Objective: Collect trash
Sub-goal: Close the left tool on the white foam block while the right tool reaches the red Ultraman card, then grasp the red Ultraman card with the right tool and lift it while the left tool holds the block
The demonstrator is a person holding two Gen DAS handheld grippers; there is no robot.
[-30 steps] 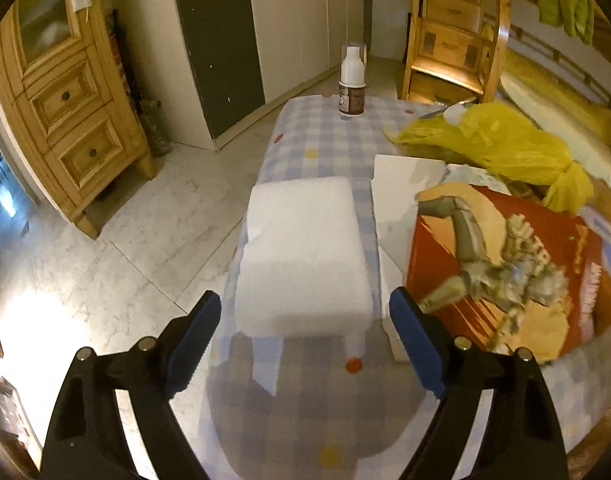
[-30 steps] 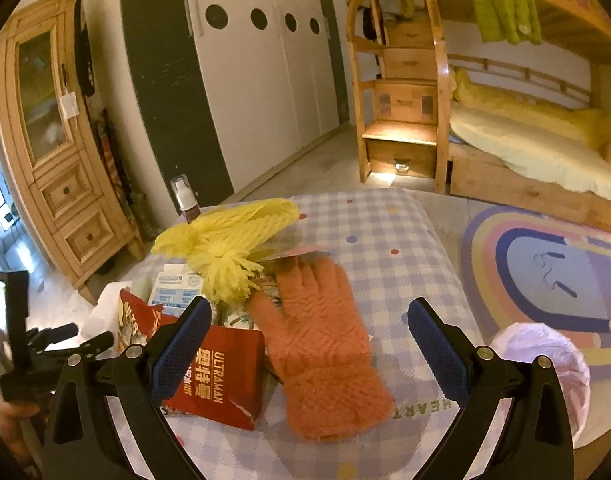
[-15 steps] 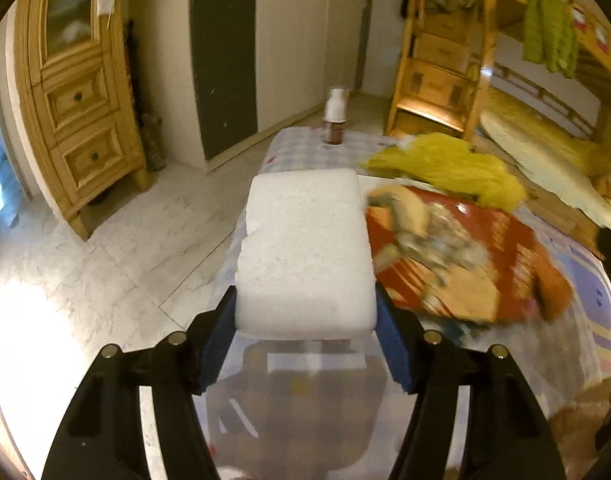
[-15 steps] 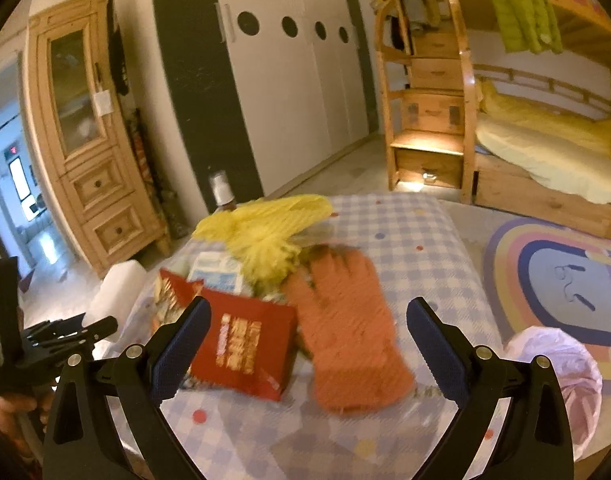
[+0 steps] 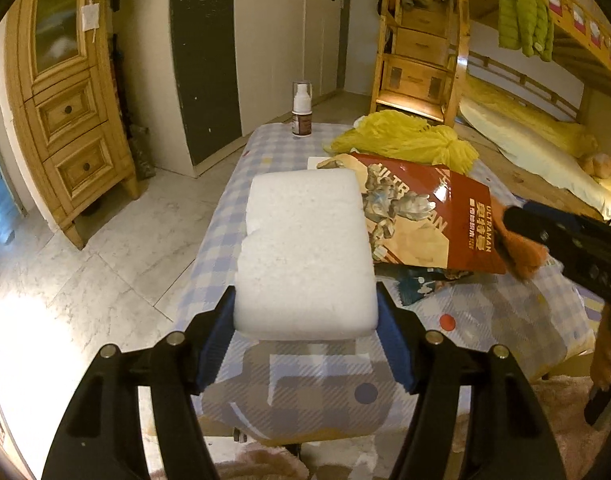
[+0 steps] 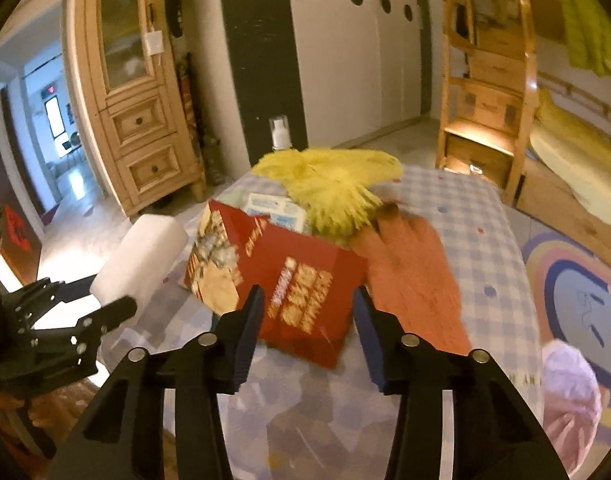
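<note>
foam block (image 5: 305,248) clamped, seemingly lifted

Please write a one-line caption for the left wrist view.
Left gripper jaws clamp a white foam block above the checked table, beside a red Ultraman box.

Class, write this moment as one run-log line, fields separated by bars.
left hand-held gripper: shut on foam block | right hand-held gripper: closing around red box | orange glove: on table

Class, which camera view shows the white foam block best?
The left wrist view: the white foam block fills its centre, top face whole, clamped between blue pads. The right wrist view shows only its end, at the left edge, beside the red box.
</note>
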